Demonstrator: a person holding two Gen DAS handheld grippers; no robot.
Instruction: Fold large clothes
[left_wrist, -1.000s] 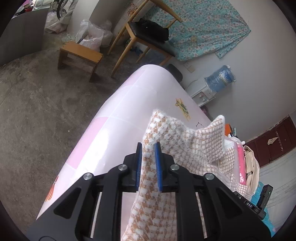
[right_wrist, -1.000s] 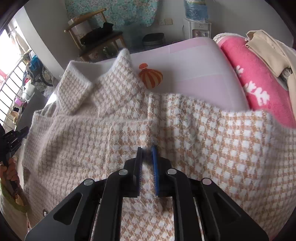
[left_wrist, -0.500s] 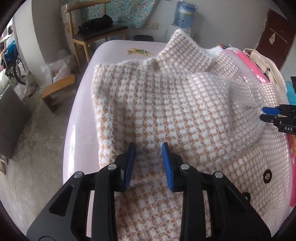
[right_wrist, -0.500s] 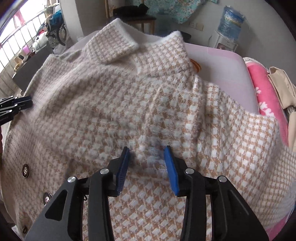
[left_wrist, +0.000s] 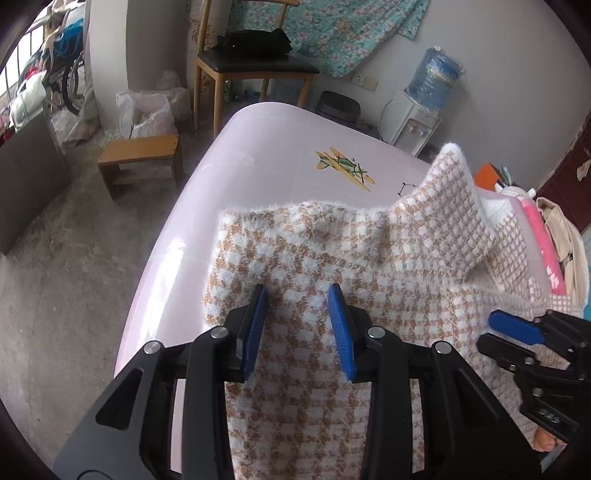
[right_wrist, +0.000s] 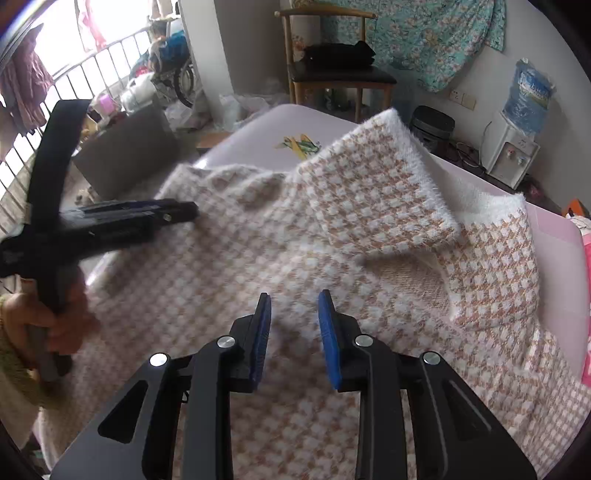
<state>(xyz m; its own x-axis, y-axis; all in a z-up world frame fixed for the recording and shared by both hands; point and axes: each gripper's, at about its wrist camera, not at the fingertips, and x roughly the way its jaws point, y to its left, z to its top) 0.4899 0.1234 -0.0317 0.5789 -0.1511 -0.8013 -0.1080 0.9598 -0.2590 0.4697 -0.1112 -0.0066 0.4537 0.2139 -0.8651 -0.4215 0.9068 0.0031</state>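
Observation:
A fuzzy tan-and-white houndstooth coat (left_wrist: 332, 266) lies spread on the pink table (left_wrist: 280, 147), collar (left_wrist: 454, 218) toward the far end. It fills most of the right wrist view (right_wrist: 295, 240), with the collar flap (right_wrist: 373, 192) turned up. My left gripper (left_wrist: 298, 291) is open, its blue pads just above the coat near its left edge. My right gripper (right_wrist: 294, 299) is open and empty above the coat's middle. It shows at the right of the left wrist view (left_wrist: 491, 328). The left gripper shows at the left of the right wrist view (right_wrist: 192, 212).
A wooden chair (left_wrist: 255, 62) with a black bag stands beyond the table's far end. A low wooden stool (left_wrist: 140, 155) and plastic bags sit on the concrete floor at left. A water dispenser (left_wrist: 417, 122) stands by the wall. Pink and beige clothes (left_wrist: 554, 251) lie at the table's right.
A second ago both grippers were shut on the coat and held it up. They laid it flat on the table, let go and opened.

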